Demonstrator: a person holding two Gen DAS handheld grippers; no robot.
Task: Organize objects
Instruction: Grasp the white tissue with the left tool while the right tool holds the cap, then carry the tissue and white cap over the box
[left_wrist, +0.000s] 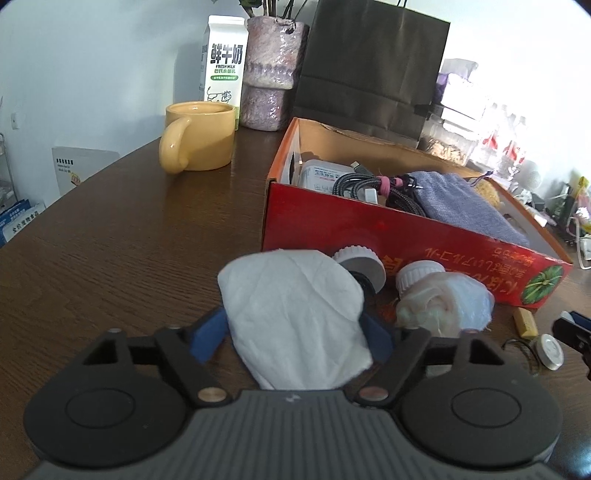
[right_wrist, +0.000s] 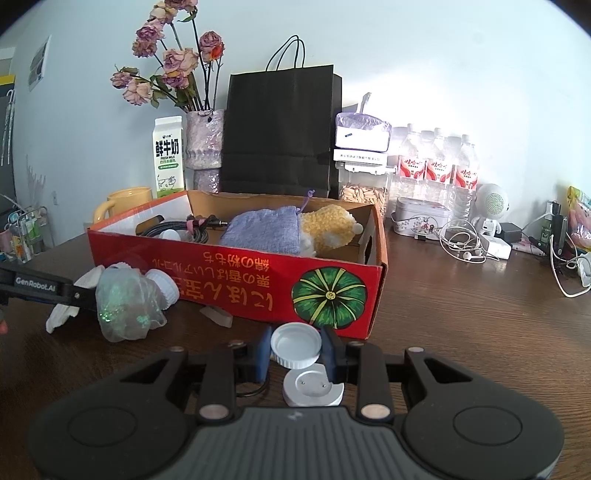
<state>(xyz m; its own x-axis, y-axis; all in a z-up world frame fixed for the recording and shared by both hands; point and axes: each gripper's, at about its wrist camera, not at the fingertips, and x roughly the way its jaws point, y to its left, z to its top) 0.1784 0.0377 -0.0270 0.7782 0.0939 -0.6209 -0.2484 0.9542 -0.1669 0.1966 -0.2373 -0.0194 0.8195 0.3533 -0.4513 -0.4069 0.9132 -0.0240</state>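
Note:
My left gripper (left_wrist: 293, 334) has its blue pads (left_wrist: 208, 336) pressed on both sides of a white cloth (left_wrist: 295, 306), which bulges up between them. Just beyond lie two white-capped jars (left_wrist: 360, 262) and a crumpled plastic bag (left_wrist: 447, 302), against the red cardboard box (left_wrist: 369, 225). In the right wrist view my right gripper (right_wrist: 295, 350) is shut on a white bottle cap (right_wrist: 295, 343), just above a white round puck (right_wrist: 312, 389) on the table. The red box (right_wrist: 236, 280) holds cables (right_wrist: 192, 227), a purple pouch (right_wrist: 262, 229) and a yellow knitted toy (right_wrist: 328, 225).
A yellow mug (left_wrist: 201, 138), milk carton (left_wrist: 223, 62), vase (left_wrist: 271, 74) and black paper bag (left_wrist: 369, 62) stand behind the box. A small yellow block (left_wrist: 526, 321) lies to its right. Water bottles (right_wrist: 437, 166), a tin (right_wrist: 421, 218) and earphones (right_wrist: 461, 243) crowd the back right.

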